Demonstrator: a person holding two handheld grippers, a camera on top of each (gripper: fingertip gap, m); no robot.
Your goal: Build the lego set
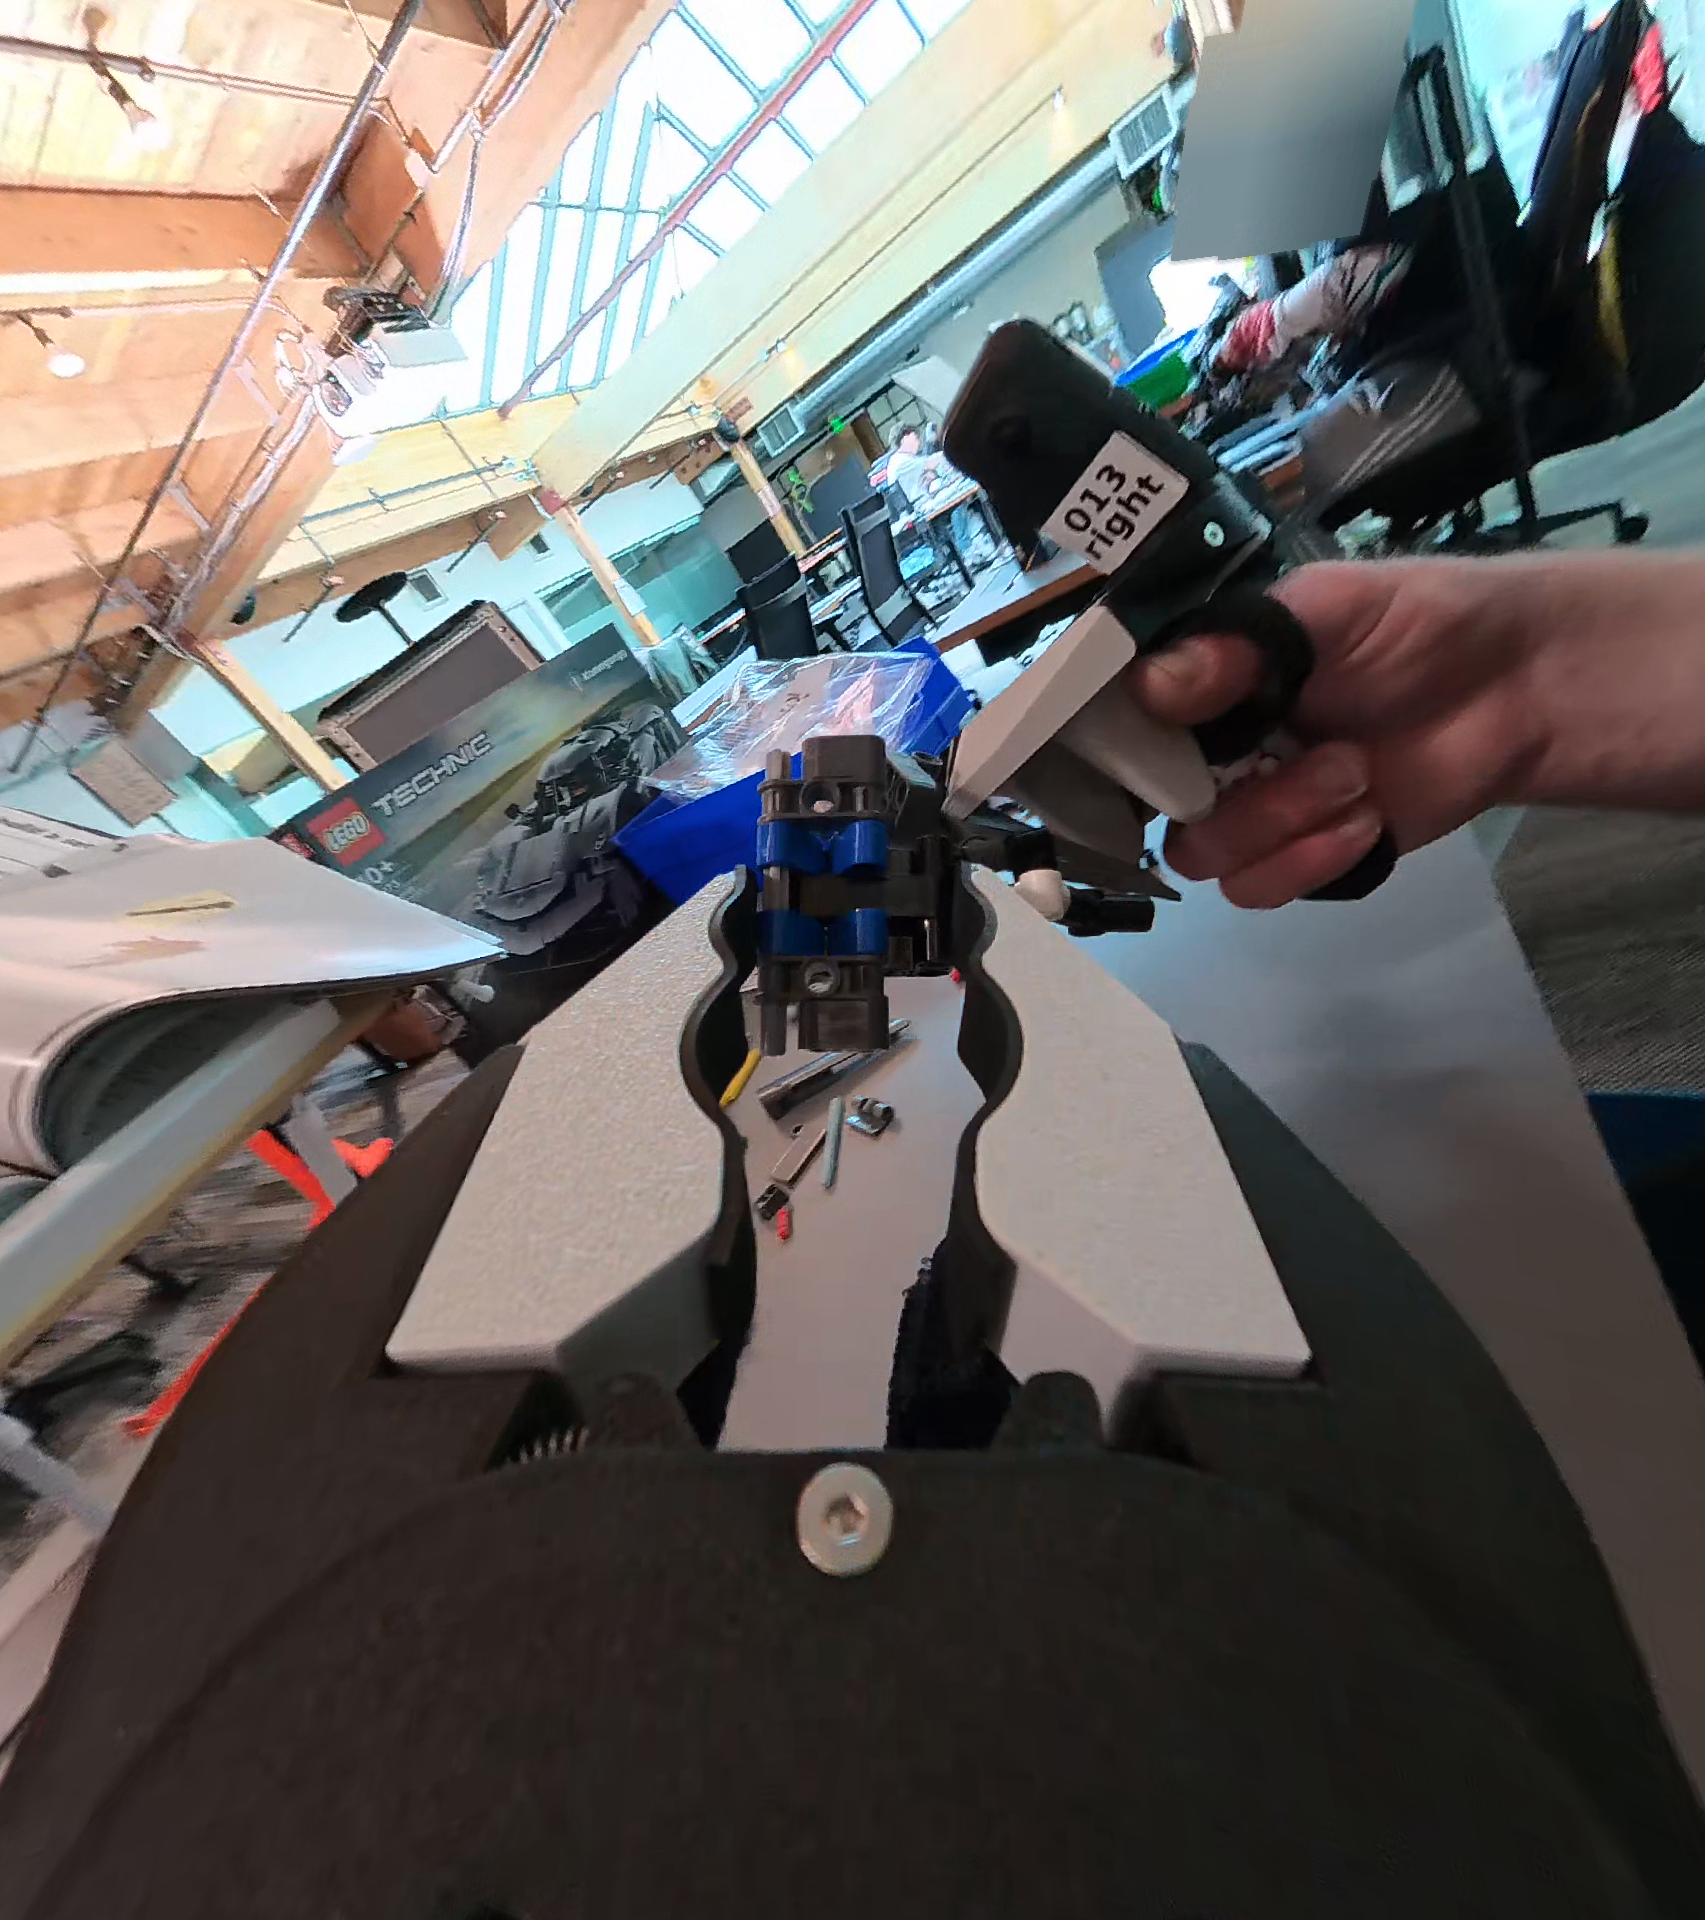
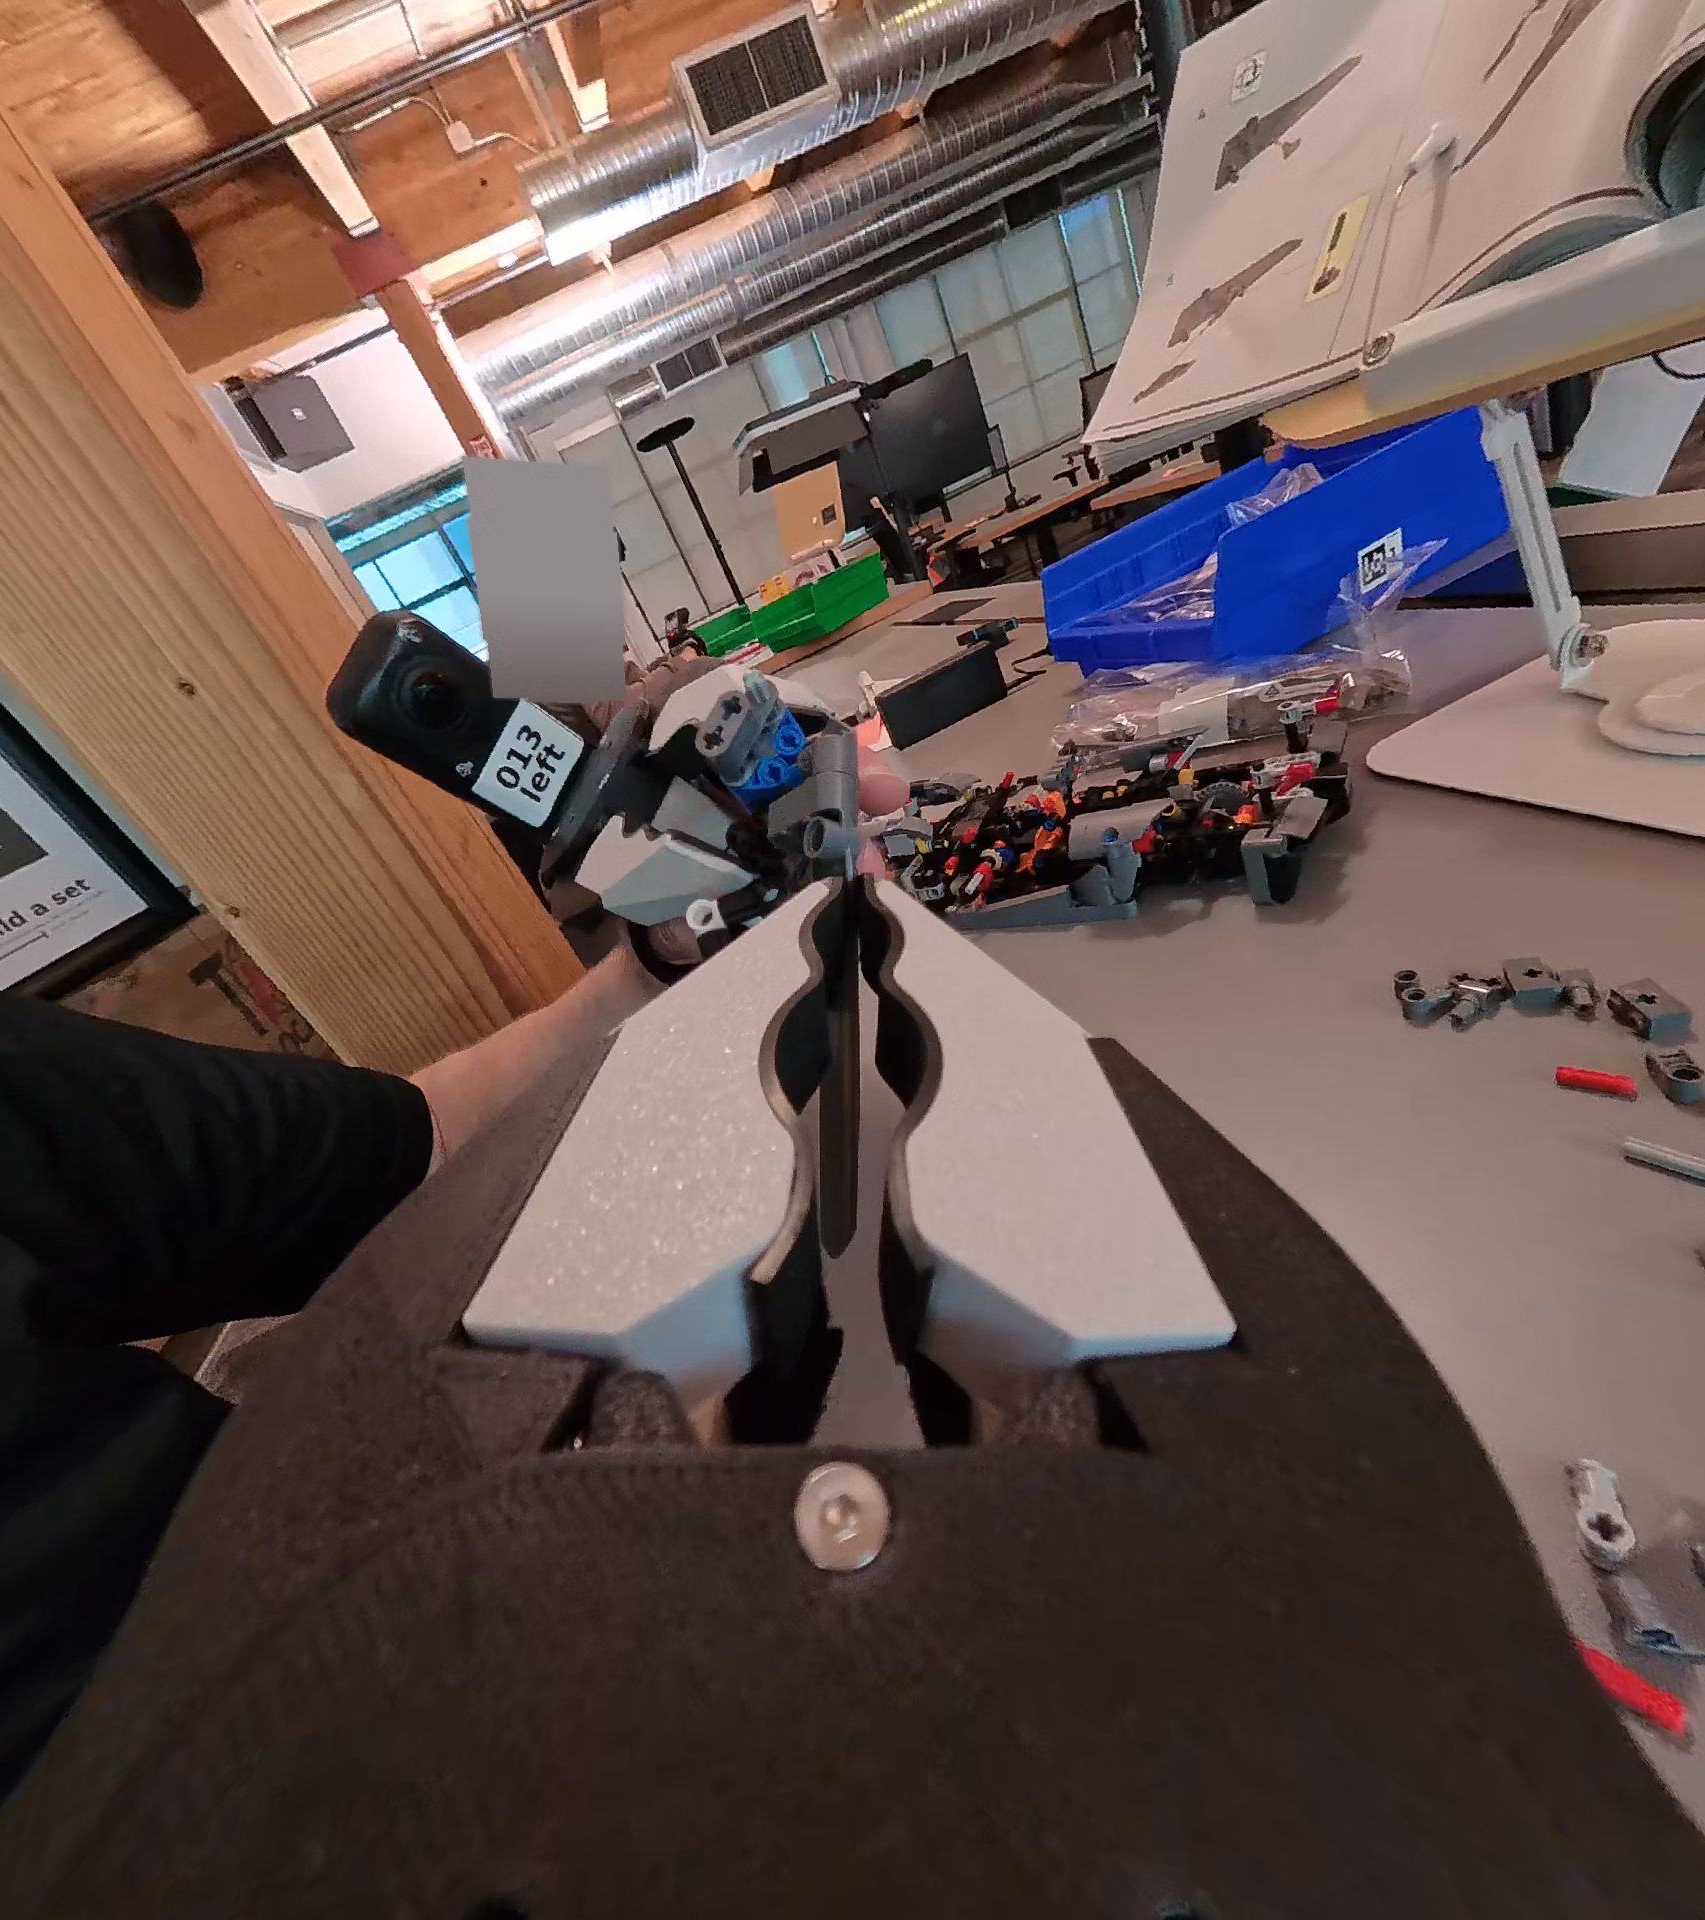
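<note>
Here the left gripper [image 1: 853, 914] jaws clamp a light, rigid grey-and-blue subassembly [image 1: 827, 883] above the worktop [image 1: 1347, 1091], best held by its solid frame, while the right gripper [image 2: 853, 894] jaws pinch a thin black axle [image 2: 840, 1091] at its side.

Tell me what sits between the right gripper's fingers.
A thin dark axle, pinched between the right gripper fingers, tip reaching the blue-and-grey subassembly; right wrist view shows it.
</note>
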